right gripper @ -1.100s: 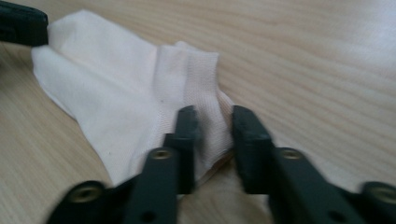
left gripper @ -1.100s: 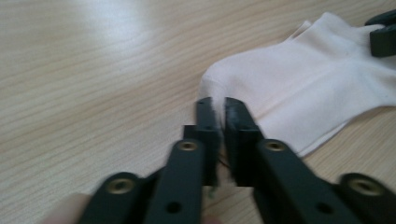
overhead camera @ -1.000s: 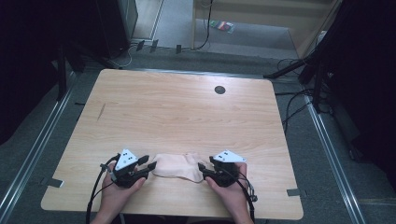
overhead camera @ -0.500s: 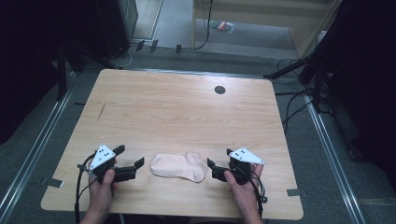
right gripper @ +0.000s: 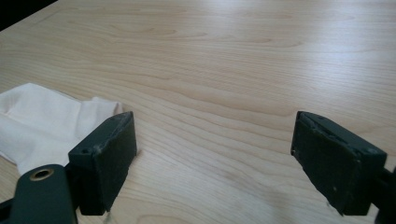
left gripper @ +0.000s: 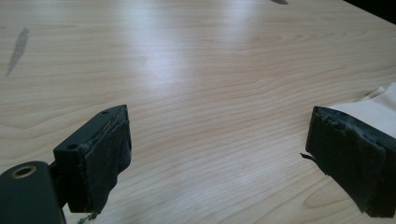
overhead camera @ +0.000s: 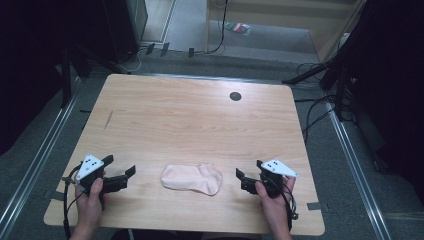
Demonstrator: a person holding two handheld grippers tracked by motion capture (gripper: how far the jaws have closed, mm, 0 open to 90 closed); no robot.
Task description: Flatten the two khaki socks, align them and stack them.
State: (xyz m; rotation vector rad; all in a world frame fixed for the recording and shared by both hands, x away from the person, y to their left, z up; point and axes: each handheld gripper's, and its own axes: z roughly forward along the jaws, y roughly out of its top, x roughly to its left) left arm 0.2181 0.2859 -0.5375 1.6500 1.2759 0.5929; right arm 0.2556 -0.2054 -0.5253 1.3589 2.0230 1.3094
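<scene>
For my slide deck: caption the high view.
Pale sock lies flat on the wooden table between the open left gripper and right gripper.

I cannot read any text, label, brand or number here, not on the table (overhead camera: 200,120) and not on the things around it.

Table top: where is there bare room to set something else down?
The table is bare from the sock back to the round hole, edge to edge. Only the near strip is crowded: left gripper, sock, right gripper, with narrow bare gaps between them.
</scene>
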